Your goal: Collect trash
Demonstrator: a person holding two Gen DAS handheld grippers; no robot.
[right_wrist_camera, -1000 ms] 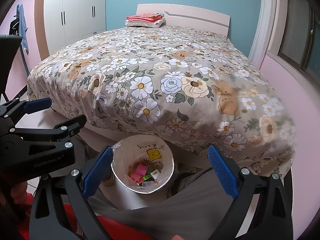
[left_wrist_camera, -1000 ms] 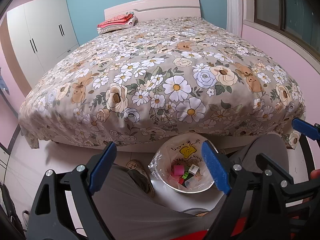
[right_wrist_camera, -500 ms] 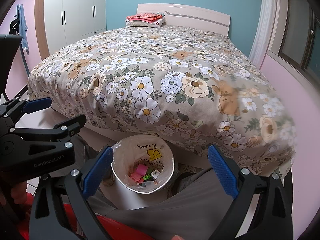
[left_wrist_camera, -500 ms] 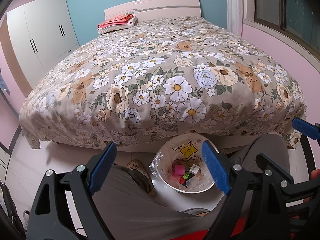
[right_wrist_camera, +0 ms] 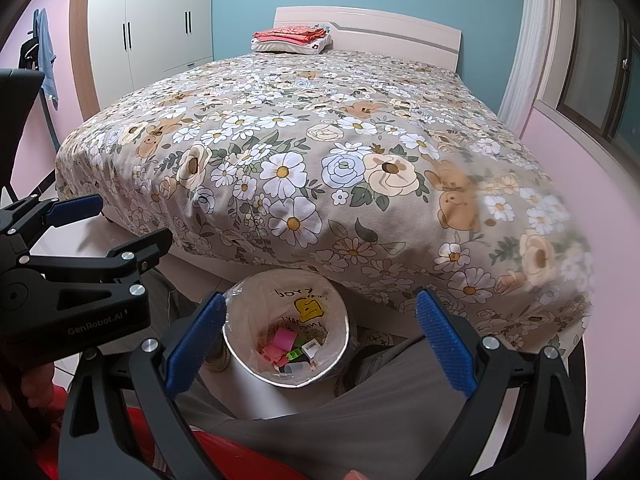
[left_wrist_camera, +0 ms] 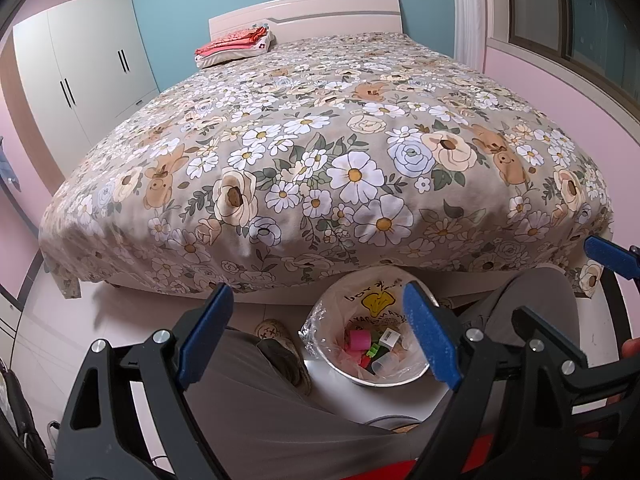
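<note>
A round trash bin [left_wrist_camera: 386,380] with a clear plastic liner stands on the floor at the foot of the bed, between a seated person's feet. Inside it lie several bits of trash [left_wrist_camera: 360,338]: pink and green pieces and a small white box. My left gripper [left_wrist_camera: 316,294] hovers above the bin, open, with nothing between its blue pads. In the right wrist view the same bin [right_wrist_camera: 240,356] sits below my right gripper [right_wrist_camera: 320,300], which is also open and holds nothing. The two grippers hang side by side, and each shows at the edge of the other's view.
A large bed [left_wrist_camera: 340,152] with a floral cover fills the middle. Folded red cloth lies on a pillow [left_wrist_camera: 236,46] by the headboard. A white wardrobe [left_wrist_camera: 88,76] stands at the left. The person's grey trouser legs [left_wrist_camera: 260,412] and slippers [left_wrist_camera: 280,344] flank the bin.
</note>
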